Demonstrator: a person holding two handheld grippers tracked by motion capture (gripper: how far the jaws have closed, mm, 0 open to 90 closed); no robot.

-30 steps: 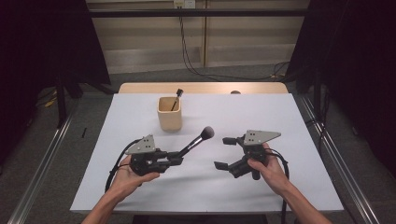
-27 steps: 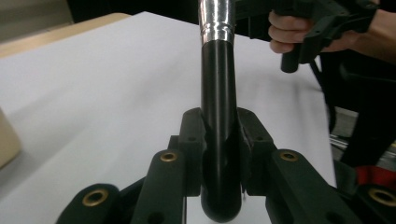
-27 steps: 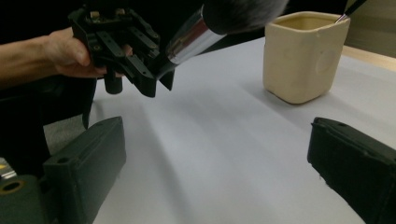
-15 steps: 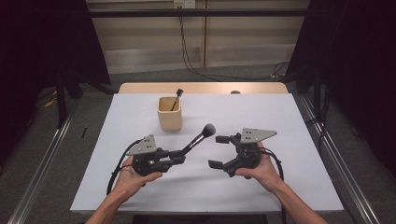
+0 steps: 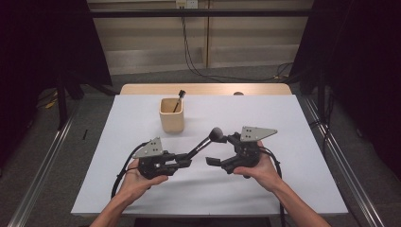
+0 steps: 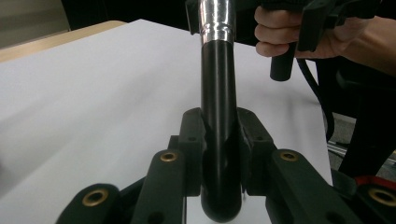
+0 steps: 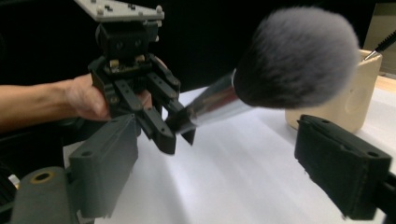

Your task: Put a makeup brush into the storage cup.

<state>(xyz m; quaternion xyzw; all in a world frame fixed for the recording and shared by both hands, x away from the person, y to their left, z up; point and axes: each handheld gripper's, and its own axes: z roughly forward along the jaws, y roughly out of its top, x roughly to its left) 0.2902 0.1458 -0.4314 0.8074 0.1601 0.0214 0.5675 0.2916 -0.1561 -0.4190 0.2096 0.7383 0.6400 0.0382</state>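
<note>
Progress stands at roughly the midpoint, by my judgement. At the left of the white worktop (image 5: 293, 156), the left claw (image 5: 185, 162) is clamped on the black handle of a large makeup brush (image 5: 205, 141); the left gripper view confirms both jaws pressed against the handle (image 6: 218, 116), with the silver ferrule just beyond them. The brush is held clear of the worktop, slanting up and to the right, its grey bristle head (image 7: 296, 56) raised between the two hands. Behind it, near the worktop's far edge, stands a beige cup (image 5: 171, 114) with a slim dark brush (image 5: 178, 99) leaning inside. The big brush is well apart from that cup, so placing it there appears to be the step left.

To the right, the right claw (image 5: 222, 150) is spread wide, pinching nothing; its own view shows the bristle head hanging above the gap between its two pads (image 7: 343, 170). A handover looks likely but not yet made: no contact between right claw and brush can be confirmed.

Against the earlier frames, the right hand (image 5: 260, 170) has moved leftward, closing most of the gap to the brush head. The left hand (image 5: 137, 178), the brush and the cup sit about where they were.
</note>
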